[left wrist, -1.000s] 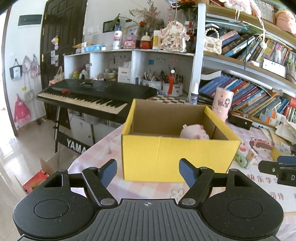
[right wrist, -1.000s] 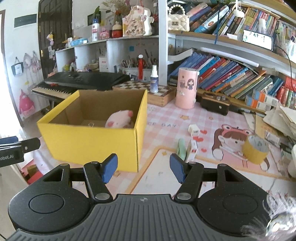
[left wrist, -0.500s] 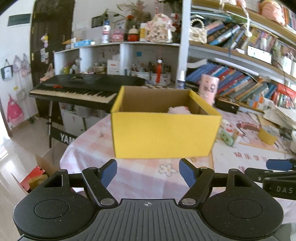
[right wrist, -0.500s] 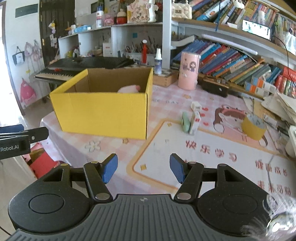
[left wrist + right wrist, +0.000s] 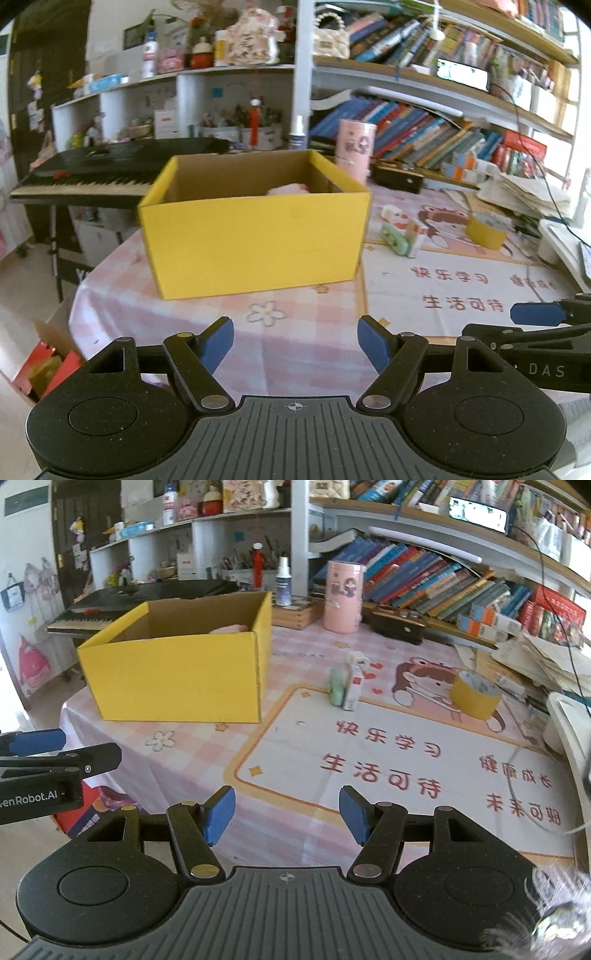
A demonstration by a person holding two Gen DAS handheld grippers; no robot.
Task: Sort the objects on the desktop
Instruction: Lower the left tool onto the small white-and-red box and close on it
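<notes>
A yellow cardboard box (image 5: 255,240) (image 5: 177,679) stands open on the pink checked tablecloth, with a pink plush toy (image 5: 288,189) (image 5: 229,628) inside. Right of it lie a green eraser-like piece (image 5: 336,687) (image 5: 394,240), a small white carton (image 5: 354,686) (image 5: 417,238) and a little white cube (image 5: 357,660). A yellow tape roll (image 5: 474,694) (image 5: 485,232) sits further right. My left gripper (image 5: 295,341) hangs open near the table's front edge, in front of the box, holding nothing. My right gripper (image 5: 286,814) is open over the printed mat, also holding nothing.
A pink cylinder tin (image 5: 344,596), a spray bottle (image 5: 283,581) and a dark wooden case (image 5: 399,622) stand at the back by shelves of books. A keyboard (image 5: 110,173) is left of the table. Papers pile at the right edge (image 5: 546,664).
Both grippers have drawn back from the box and sunk a little, so the box looks smaller and more tablecloth shows. Each gripper's tip now appears in the other's view.
</notes>
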